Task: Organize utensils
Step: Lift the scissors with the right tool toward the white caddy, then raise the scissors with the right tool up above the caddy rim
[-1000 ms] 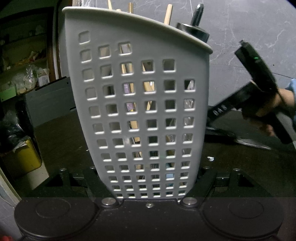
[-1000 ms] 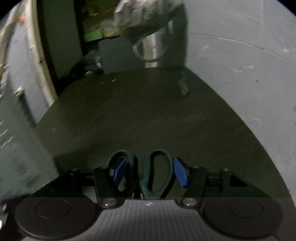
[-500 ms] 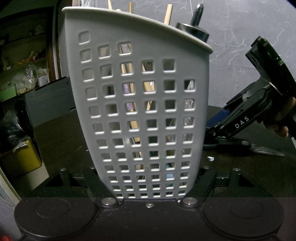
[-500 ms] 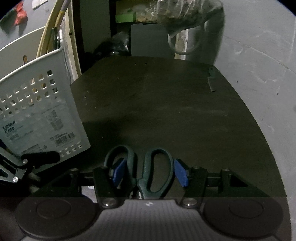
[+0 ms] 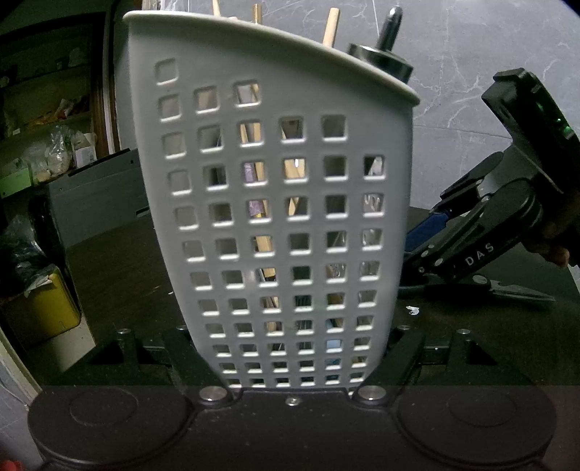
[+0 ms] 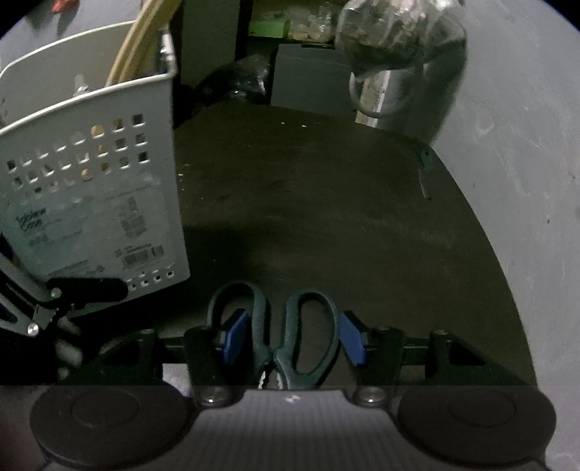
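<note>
A white perforated utensil caddy (image 5: 282,203) stands tilted on the dark table, and my left gripper (image 5: 297,362) is shut on its lower walls. Wooden sticks (image 5: 331,27) and a black handle (image 5: 389,21) poke out of its top. The same caddy (image 6: 90,188) fills the left of the right wrist view. Dark green scissors (image 6: 301,333) sit by their handle loops between the blue pads (image 6: 349,338) of my right gripper (image 6: 290,337), whose jaws are closing on them. In the left wrist view the scissors' blades (image 5: 522,294) point right, just above the table.
The dark tabletop (image 6: 326,203) stretches ahead of the right gripper, with a small dark object (image 6: 424,170) near its far right edge. A clear plastic bag (image 6: 395,32) hangs at the back. A yellow bin (image 5: 43,308) and cluttered shelves (image 5: 47,152) stand left of the table.
The right gripper rolled and shifted, still carrying the scissors, so the caddy came into its view on the left. Its pads drew closer on the handles. The left gripper and caddy stayed put.
</note>
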